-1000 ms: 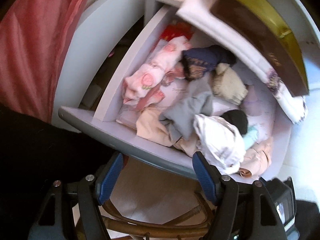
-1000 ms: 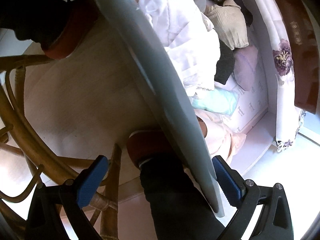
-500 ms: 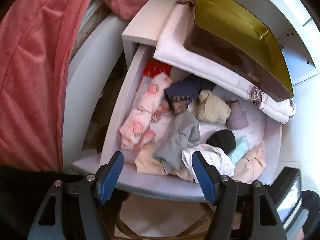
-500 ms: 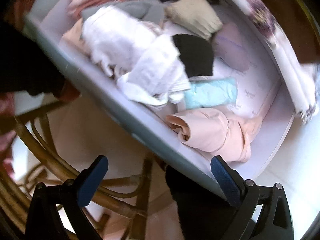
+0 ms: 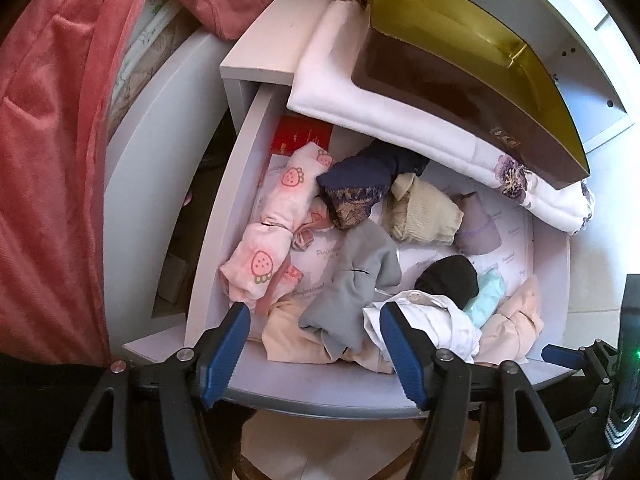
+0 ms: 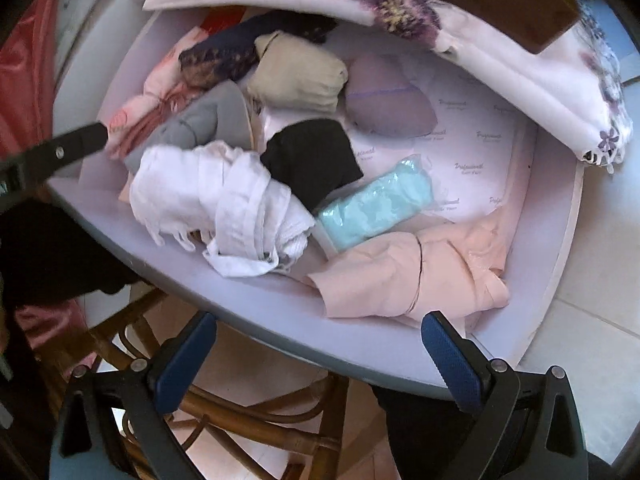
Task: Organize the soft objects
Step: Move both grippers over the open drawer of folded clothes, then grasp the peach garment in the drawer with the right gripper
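Open drawer (image 5: 320,392) full of soft items. Left gripper (image 5: 314,350) above drawer front edge, jaws spread, nothing betw. them. Right gripper (image 6: 320,364) also above front edge, jaws wide, empty. White garment (image 6: 216,204) just inside front wall, touching black bundle (image 6: 312,160). Teal packet (image 6: 376,204) beside it. Peach cloth (image 6: 408,276) in front corner. Strawberry-print bundle (image 5: 272,232) along drawer's side wall.

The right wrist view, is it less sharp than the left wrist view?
Right wrist view: yes, slightly smeared, mostly on the white floral cloth at the top. Left wrist view: crisp; the strawberry-print pink bundle is sharp. Both bend the grey drawer's front rim into a curve.
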The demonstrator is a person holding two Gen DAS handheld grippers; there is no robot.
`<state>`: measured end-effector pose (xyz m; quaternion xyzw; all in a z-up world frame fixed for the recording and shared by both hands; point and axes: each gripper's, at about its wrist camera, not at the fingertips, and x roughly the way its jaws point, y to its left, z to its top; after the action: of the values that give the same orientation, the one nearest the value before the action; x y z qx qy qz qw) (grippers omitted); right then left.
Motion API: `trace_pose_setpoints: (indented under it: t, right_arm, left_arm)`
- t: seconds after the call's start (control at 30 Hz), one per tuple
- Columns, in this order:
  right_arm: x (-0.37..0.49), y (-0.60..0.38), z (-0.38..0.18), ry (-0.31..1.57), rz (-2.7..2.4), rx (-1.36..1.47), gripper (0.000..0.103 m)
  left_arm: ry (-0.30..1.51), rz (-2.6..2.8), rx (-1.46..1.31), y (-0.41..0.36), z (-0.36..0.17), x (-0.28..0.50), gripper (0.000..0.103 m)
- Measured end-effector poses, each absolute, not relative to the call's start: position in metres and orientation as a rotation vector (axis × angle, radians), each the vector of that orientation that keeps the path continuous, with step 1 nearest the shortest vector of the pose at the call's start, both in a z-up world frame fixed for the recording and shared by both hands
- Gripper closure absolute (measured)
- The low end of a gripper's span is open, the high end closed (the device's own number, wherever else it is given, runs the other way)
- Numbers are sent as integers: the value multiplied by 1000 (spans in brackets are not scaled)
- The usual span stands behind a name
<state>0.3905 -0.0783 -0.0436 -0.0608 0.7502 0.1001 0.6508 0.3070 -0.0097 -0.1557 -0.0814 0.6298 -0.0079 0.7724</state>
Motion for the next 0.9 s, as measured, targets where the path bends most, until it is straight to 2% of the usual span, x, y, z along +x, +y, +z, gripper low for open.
trace_pose_setpoints:
  t: [0.13, 0.23, 0.27, 0.37, 0.43, 0.5, 0.67, 0.77, 0.83, 0.9]
  right_arm:
    - [378, -99, -63, 1680, 205, -112, 0]
    - [395, -116, -49, 1630, 155, -38, 1]
    - [400, -123, -45, 1606, 124, -16, 5]
    - [406, -145, -42, 1561, 36, 90, 30]
    - [403, -169, -45, 1535, -24, 172, 32]
    - [405, -185, -44, 1510, -75, 249, 40]
    - [403, -195, -58, 1545, -126, 319, 41]
    - [402, -194, -71, 1635, -142, 335, 41]
    - [401, -196, -80, 1665, -176, 311, 36]
    - [400, -199, -87, 1687, -203, 327, 20]
  left_arm:
    - [1391, -22, -154, -15, -162, 307, 35]
    - [1416, -33, -139, -19, -167, 306, 35]
    - [1425, -34, -139, -19, -169, 306, 35]
    - [1439, -34, -152, -19, -172, 306, 36]
    - [1445, -35, -157, -19, -174, 305, 36]
    - [1453, -37, -164, -19, -177, 306, 36]
    - [1478, -40, -174, -20, -183, 306, 36]
    - [1483, -46, -176, -22, -184, 306, 36]
    - [1481, -59, -178, -24, -184, 306, 36]
    - [1481, -71, -170, -28, -185, 306, 36]
